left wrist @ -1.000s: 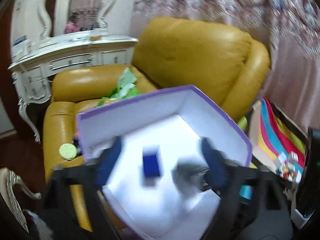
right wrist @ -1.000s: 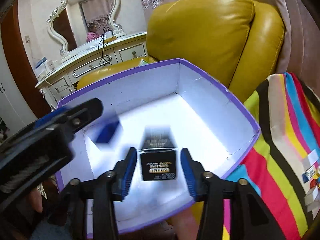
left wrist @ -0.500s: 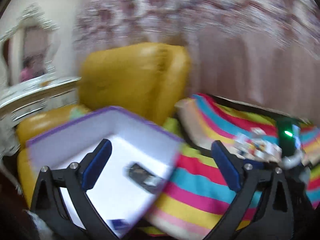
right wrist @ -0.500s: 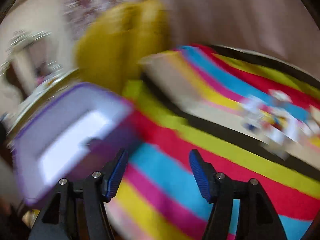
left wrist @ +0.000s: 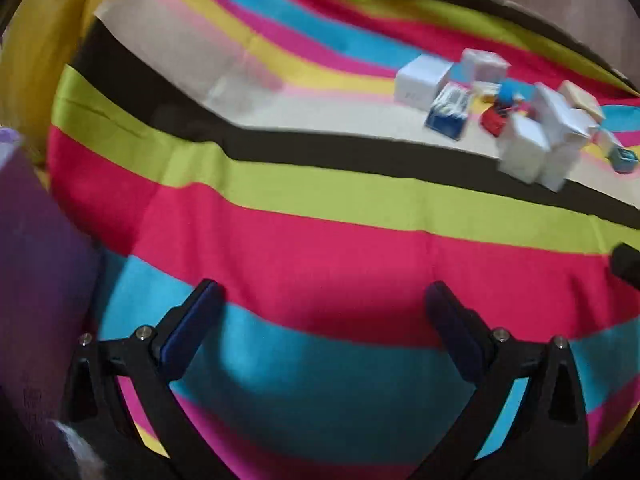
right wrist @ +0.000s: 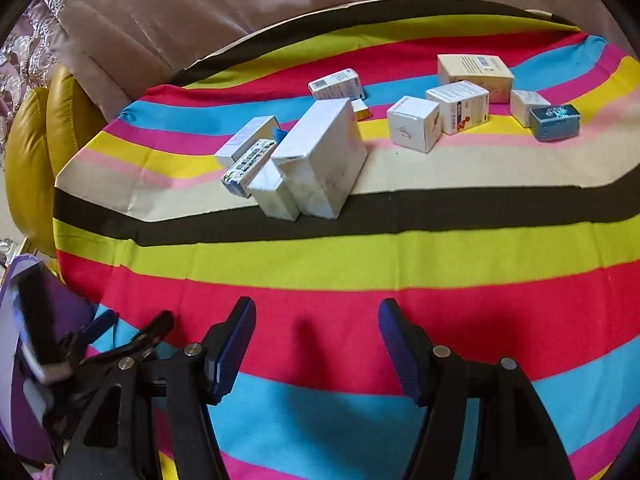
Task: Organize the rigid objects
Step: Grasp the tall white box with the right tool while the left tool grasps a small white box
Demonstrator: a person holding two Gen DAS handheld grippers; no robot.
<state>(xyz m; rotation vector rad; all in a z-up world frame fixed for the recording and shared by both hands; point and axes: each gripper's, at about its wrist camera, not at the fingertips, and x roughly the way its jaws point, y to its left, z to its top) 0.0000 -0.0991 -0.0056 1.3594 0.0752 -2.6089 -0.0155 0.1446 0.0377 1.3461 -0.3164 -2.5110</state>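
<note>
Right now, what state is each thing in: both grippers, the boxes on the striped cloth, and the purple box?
left gripper: open, nothing between the pads.
right gripper: open, empty.
big white box: lying on the striped cloth, closed, against smaller boxes.
white cube box: upright, closed, standing apart.
dark blue box: closed, on the cloth.
purple box: at the cloth's edge; inside not visible.

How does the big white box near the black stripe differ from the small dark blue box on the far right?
The big white box is plain, tall and clearly larger; the dark blue box is low, small and printed. The white one touches neighbouring boxes; the blue one leans against a single white carton. Both rest on the striped cloth.
</note>
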